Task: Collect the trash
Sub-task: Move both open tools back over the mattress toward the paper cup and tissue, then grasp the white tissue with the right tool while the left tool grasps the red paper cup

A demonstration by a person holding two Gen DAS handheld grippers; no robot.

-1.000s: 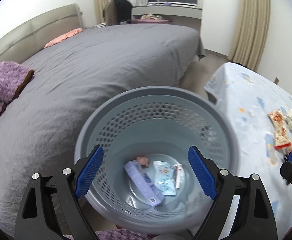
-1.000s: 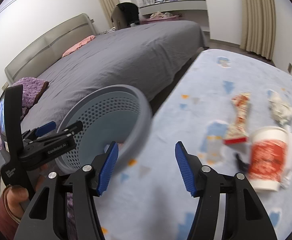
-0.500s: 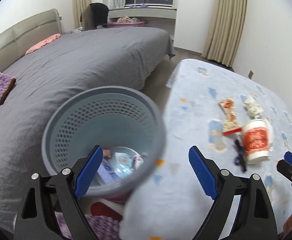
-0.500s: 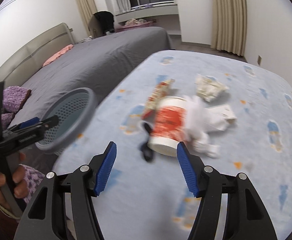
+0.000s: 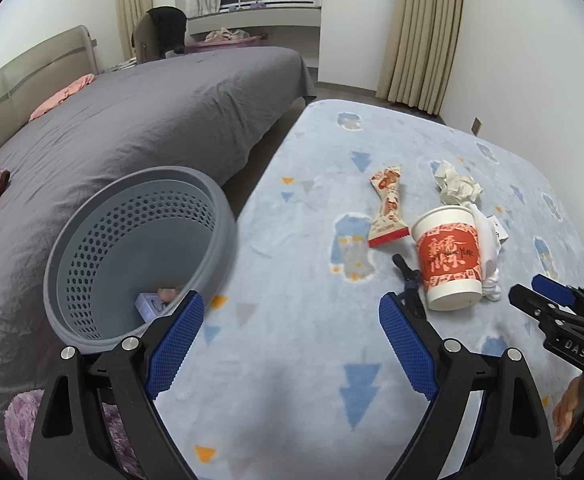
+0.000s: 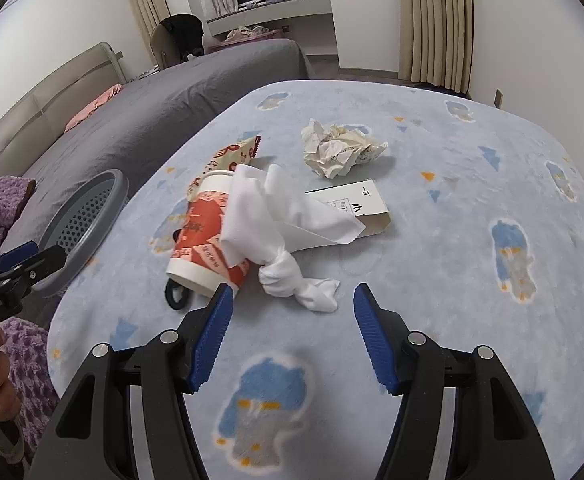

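both tongs gape empty, right gripper low in frame before the cup, left gripper beside the bin.

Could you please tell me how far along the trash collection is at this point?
Partly done: the grey basket already holds a few wrappers. Nothing is in hand; the left gripper and right gripper are both open and empty. Still on the blue blanket: the red paper cup, white tissue, crumpled paper, snack wrapper, small carton and black hair tie.
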